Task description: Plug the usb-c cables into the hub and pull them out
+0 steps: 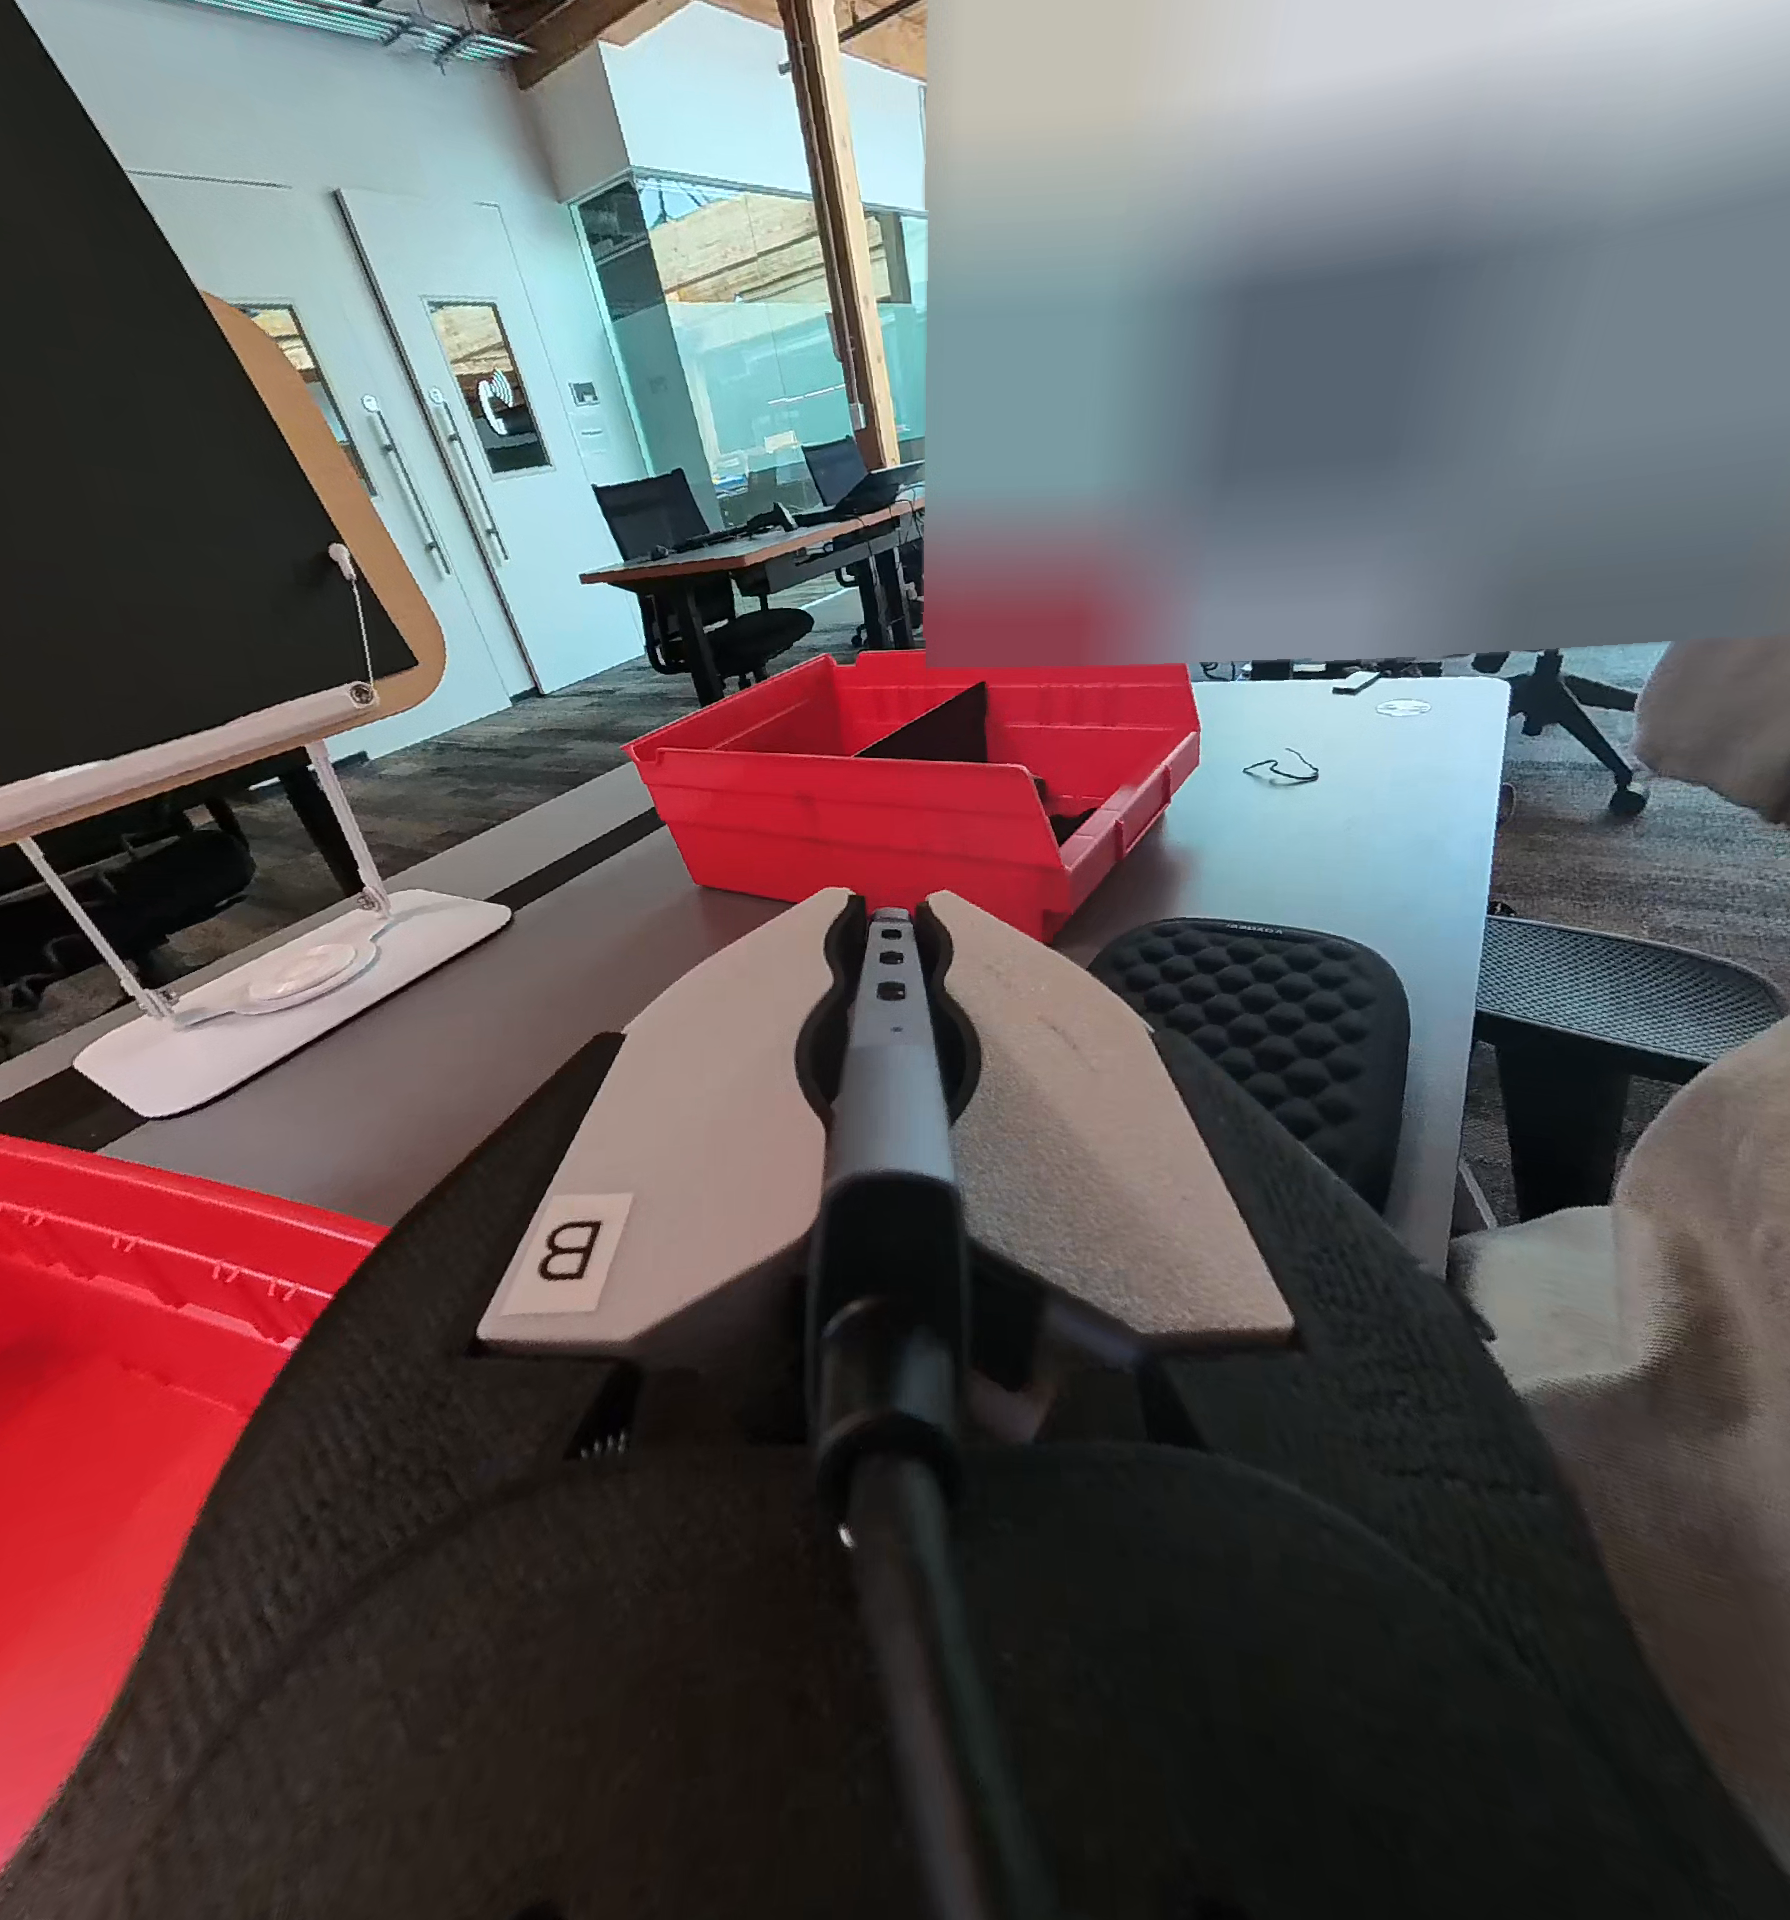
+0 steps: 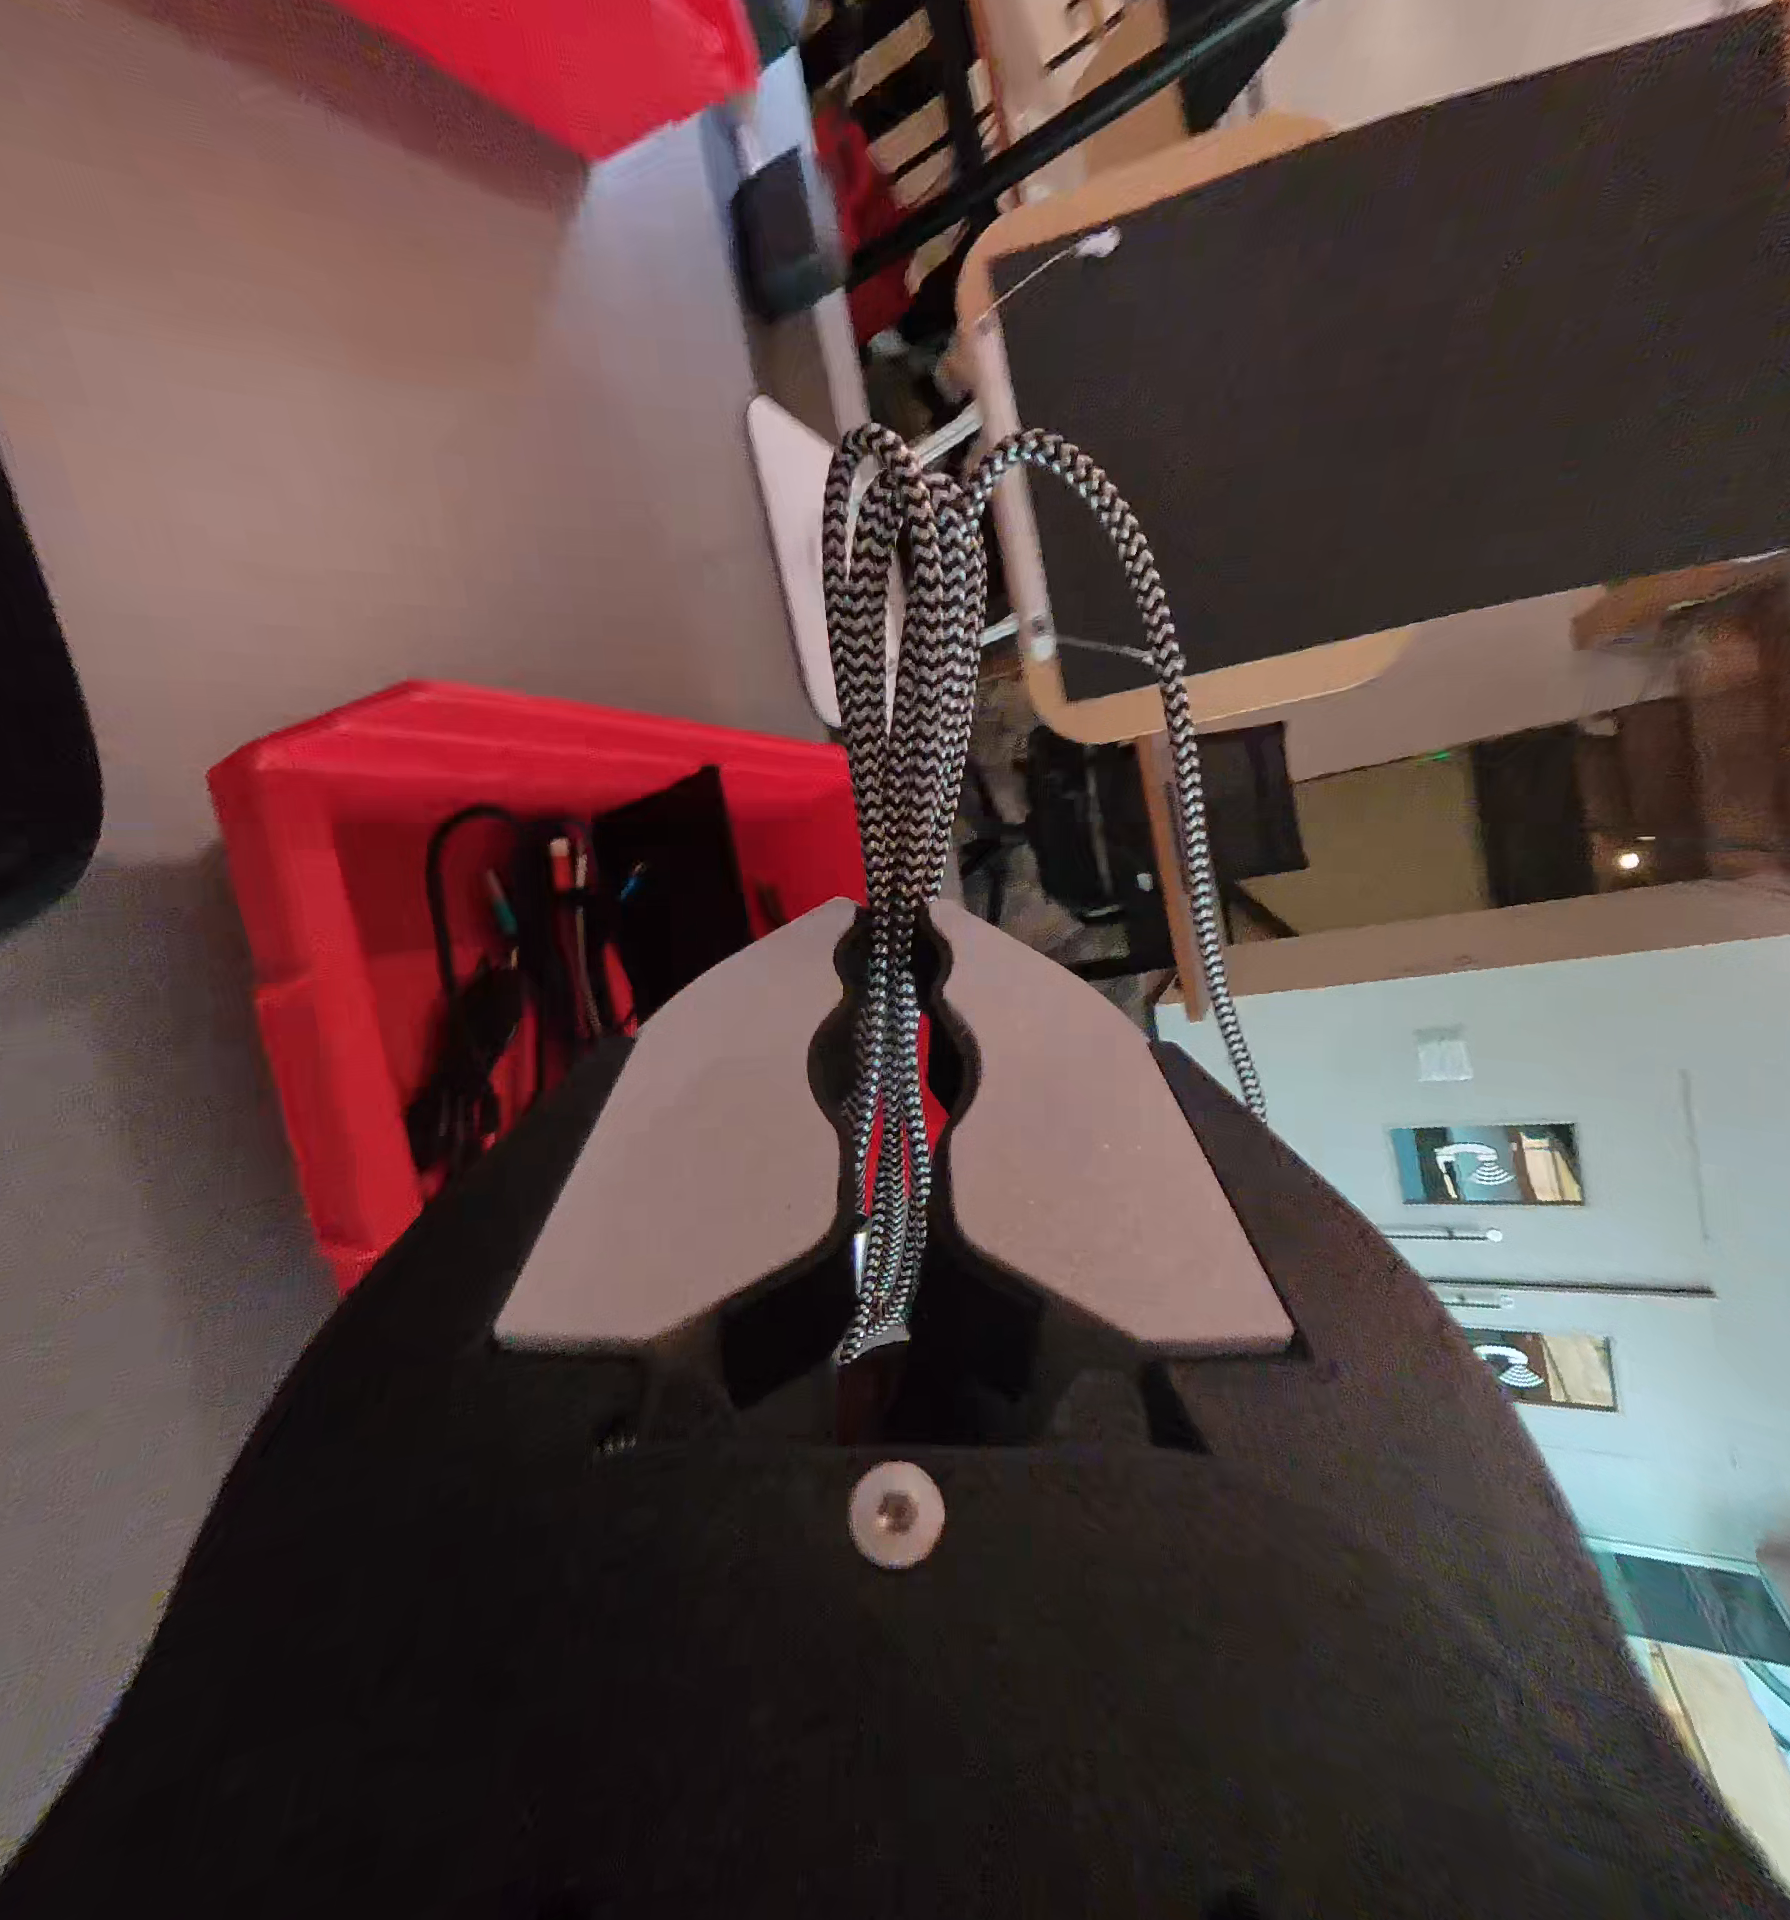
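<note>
My left gripper (image 1: 889,914) is shut on a slim grey hub (image 1: 896,1023) that lies lengthwise between the fingers, its port side up and its black cable (image 1: 922,1621) running back toward the camera. It is held above the dark table. My right gripper (image 2: 893,920) is shut on a bundle of black-and-white braided cable (image 2: 896,665); loops stick out past the fingertips and one strand (image 2: 1197,831) trails off to the right. The right view is rolled on its side. No cable plug shows clearly.
A red bin (image 1: 912,790) with a black divider stands ahead on the table (image 1: 1338,831), and holds more dark cables in the right wrist view (image 2: 517,935). A second red bin (image 1: 91,1403) is near left. A black wrist pad (image 1: 1275,1018), a board on a white stand (image 1: 278,987), and a light sleeve (image 1: 1701,1299) are around. My right fingertips sit around 30 centimetres from my left ones.
</note>
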`<state>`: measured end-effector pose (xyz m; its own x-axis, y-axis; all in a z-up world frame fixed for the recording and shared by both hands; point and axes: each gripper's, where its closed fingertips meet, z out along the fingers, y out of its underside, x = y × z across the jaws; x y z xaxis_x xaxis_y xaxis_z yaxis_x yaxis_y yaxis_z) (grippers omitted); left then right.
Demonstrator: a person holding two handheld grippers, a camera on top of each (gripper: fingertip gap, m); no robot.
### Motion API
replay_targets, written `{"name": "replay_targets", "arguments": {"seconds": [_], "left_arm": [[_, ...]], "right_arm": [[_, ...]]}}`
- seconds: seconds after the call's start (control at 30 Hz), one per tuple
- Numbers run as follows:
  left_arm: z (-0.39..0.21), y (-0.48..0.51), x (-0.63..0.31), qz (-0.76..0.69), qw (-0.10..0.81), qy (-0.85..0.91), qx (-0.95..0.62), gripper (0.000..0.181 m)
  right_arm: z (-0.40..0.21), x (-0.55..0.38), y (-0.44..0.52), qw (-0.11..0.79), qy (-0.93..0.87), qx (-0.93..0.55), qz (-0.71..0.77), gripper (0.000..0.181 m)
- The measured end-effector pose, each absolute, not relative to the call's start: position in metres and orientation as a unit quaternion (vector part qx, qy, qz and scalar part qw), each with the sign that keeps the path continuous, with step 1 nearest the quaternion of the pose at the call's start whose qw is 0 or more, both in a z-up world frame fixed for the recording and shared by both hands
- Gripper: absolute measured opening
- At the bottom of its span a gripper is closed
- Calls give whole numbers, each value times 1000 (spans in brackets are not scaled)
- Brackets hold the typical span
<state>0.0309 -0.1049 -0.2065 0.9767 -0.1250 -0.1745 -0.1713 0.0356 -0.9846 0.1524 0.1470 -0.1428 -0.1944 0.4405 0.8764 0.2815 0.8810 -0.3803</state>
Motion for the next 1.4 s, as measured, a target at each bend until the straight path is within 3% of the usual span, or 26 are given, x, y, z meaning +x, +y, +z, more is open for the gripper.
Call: {"name": "replay_targets", "arguments": {"seconds": [0.27, 0.4, 0.5, 0.67, 0.83, 0.9, 1.0, 1.13, 1.17, 1.3, 1.4], "left_arm": [[-205, -105, 31, 19, 712, 109, -694, 8], [-203, -107, 30, 22, 713, 108, -693, 8], [-203, -107, 28, 24, 713, 106, -693, 8], [-204, -108, 27, 23, 713, 105, -693, 8], [-205, -106, 31, 14, 713, 108, -693, 8], [-205, -106, 33, 17, 712, 112, -693, 8], [-203, -107, 32, 24, 713, 114, -692, 8], [-205, -107, 27, 17, 714, 106, -692, 8], [-206, -107, 27, 14, 714, 104, -692, 8], [-206, -108, 26, 19, 713, 105, -693, 8], [-205, -108, 26, 18, 714, 104, -692, 8]], "right_arm": [[-272, 127, 162, 407, -874, -265, 37, 9], [-313, 120, 174, 347, -883, -313, 35, 23], [-318, 117, 176, 334, -875, -347, 52, 41], [-268, 120, 167, 382, -843, -362, 110, 52], [-199, 117, 196, 467, -785, -383, 138, 37], [-211, 123, 232, 424, -785, -447, 65, 33], [-258, 140, 260, 282, -785, -552, -1, 34], [-299, 138, 268, 241, -769, -592, -24, 35], [-307, 137, 270, 240, -768, -593, -40, 21], [-305, 134, 283, 312, -792, -502, -149, 11], [-274, 119, 280, 386, -760, -510, -119, 9]]}}
